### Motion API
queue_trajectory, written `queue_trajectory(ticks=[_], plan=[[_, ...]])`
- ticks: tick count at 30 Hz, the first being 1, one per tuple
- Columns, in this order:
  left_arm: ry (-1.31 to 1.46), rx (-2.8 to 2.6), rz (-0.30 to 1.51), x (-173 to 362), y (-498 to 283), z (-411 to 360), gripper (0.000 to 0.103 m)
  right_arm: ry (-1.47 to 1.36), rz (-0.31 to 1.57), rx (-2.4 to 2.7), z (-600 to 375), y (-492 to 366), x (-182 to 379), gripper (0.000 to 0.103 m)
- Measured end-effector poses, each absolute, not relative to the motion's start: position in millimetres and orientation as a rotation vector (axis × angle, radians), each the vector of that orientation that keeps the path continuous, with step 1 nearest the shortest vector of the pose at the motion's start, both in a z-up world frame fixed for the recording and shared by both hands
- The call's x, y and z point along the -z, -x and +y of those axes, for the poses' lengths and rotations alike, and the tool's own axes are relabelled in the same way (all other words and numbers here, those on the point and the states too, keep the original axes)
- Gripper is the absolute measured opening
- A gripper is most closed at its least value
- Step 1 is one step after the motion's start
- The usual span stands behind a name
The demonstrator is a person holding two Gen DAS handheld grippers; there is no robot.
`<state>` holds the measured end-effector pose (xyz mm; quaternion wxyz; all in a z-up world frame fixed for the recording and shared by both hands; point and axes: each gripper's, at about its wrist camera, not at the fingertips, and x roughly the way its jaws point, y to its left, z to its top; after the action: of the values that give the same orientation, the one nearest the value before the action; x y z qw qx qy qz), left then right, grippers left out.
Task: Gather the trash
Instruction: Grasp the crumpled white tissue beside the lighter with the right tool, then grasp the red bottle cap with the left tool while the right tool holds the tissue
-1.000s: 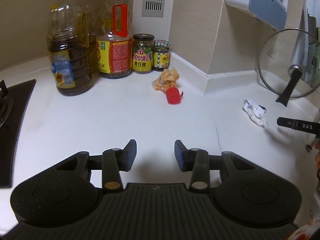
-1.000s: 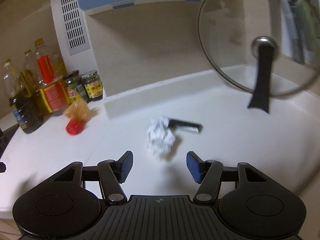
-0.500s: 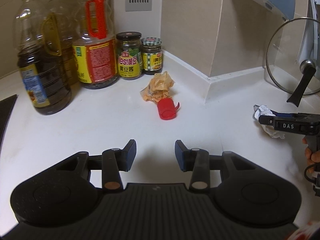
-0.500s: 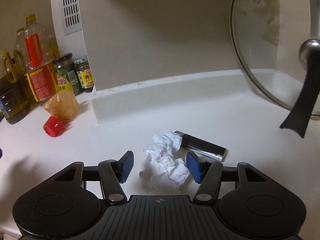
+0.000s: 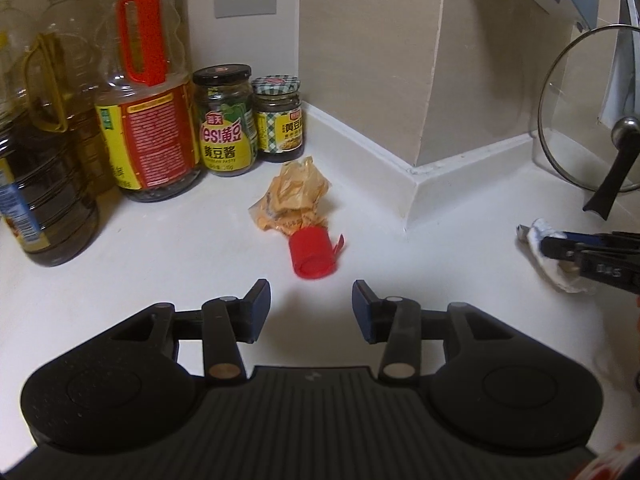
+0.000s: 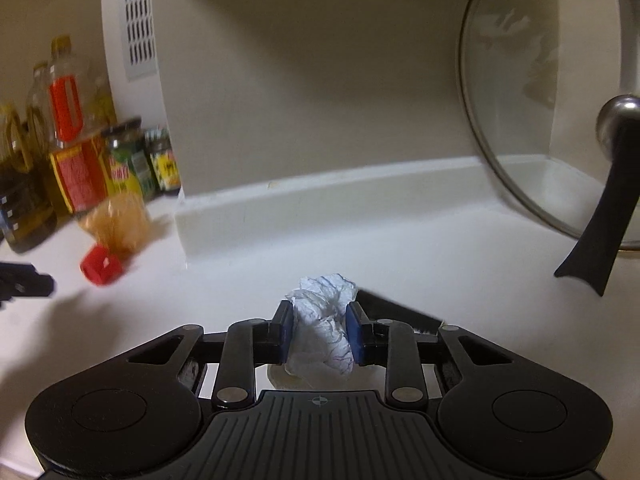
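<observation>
the oil bottles and the two jars stand in a row far ahead of the left gripper, off to its left side and tucked against the wall, likely so the middle of the counter stays free for work. they are not trash.

straight ahead of the left gripper's fingers, just past the tips, lie a red cap and a crumpled yellow wrapper. the cap lies on its side and touches the wrapper. the left fingers are about half open and opening a bit more, with nothing between them. the gap looks a bit wider than the cap, so i think this hand is getting ready to take it.

further right, the right gripper has a crumpled white paper ball between its fingers. they are closing, and both blue pads touch the paper and squash it a little. the ball sits low, close to the counter. a dark lighter lies just behind the right finger, close to the paper, so the grip must not catch it too.

far right, a glass lid leans on the wall to stay out of the way.
</observation>
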<state>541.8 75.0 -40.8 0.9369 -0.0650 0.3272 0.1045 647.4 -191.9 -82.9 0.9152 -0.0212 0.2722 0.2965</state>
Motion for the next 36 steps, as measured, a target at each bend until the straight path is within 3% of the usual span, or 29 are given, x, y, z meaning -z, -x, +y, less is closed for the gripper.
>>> queue_trajectory(ticks=[4, 16, 18, 21, 36], plan=[[0.125, -0.225, 0.671, 47.2, -559.3, 74.8, 0.046, 0.012, 0.541, -0.600, -200.7, -650.5, 73.3, 0.029], [0.089, -0.228, 0.690, 63.1, -594.6, 77.3, 0.045, -0.061, 0.547, -0.542, -225.7, -662.3, 70.7, 0.029], [0.087, -0.225, 0.697, 65.0, -597.7, 77.5, 0.043, -0.068, 0.550, -0.538, -227.6, -662.3, 72.0, 0.029], [0.074, -0.218, 0.707, 67.9, -599.8, 76.5, 0.031, -0.077, 0.554, -0.537, -229.0, -661.2, 72.8, 0.029], [0.067, -0.197, 0.673, 51.1, -561.4, 75.1, 0.031, -0.092, 0.544, -0.557, -227.0, -636.6, 63.0, 0.029]])
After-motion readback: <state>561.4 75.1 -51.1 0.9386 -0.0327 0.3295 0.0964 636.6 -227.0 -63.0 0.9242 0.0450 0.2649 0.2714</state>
